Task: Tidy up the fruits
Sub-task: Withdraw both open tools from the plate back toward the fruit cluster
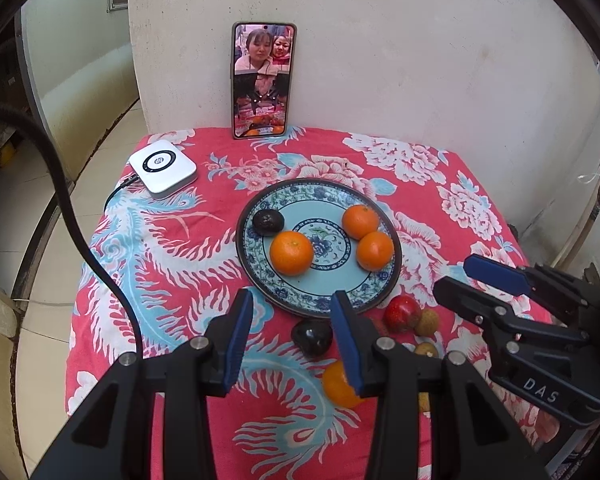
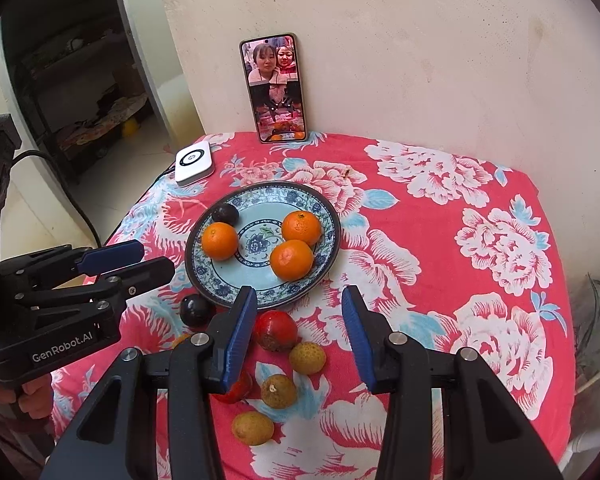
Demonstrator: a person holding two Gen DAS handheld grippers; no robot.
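A blue patterned plate (image 1: 374,292) (image 2: 324,204) holds three oranges (image 1: 291,253) (image 2: 291,259) and a dark fruit (image 1: 268,222) (image 2: 225,213). On the cloth in front of it lie a black fruit (image 1: 312,336) (image 2: 197,309), a red fruit (image 1: 402,313) (image 2: 275,330), another orange (image 1: 337,387) and several small tan fruits (image 2: 307,357). My left gripper (image 1: 296,334) is open and empty above the black fruit. My right gripper (image 2: 302,334) is open and empty above the red and tan fruits.
The table has a red floral cloth (image 1: 172,256). A phone (image 1: 263,80) (image 2: 275,87) leans on the back wall. A white square device (image 1: 163,168) (image 2: 194,162) with a cable sits at the back left. The floor drops away to the left.
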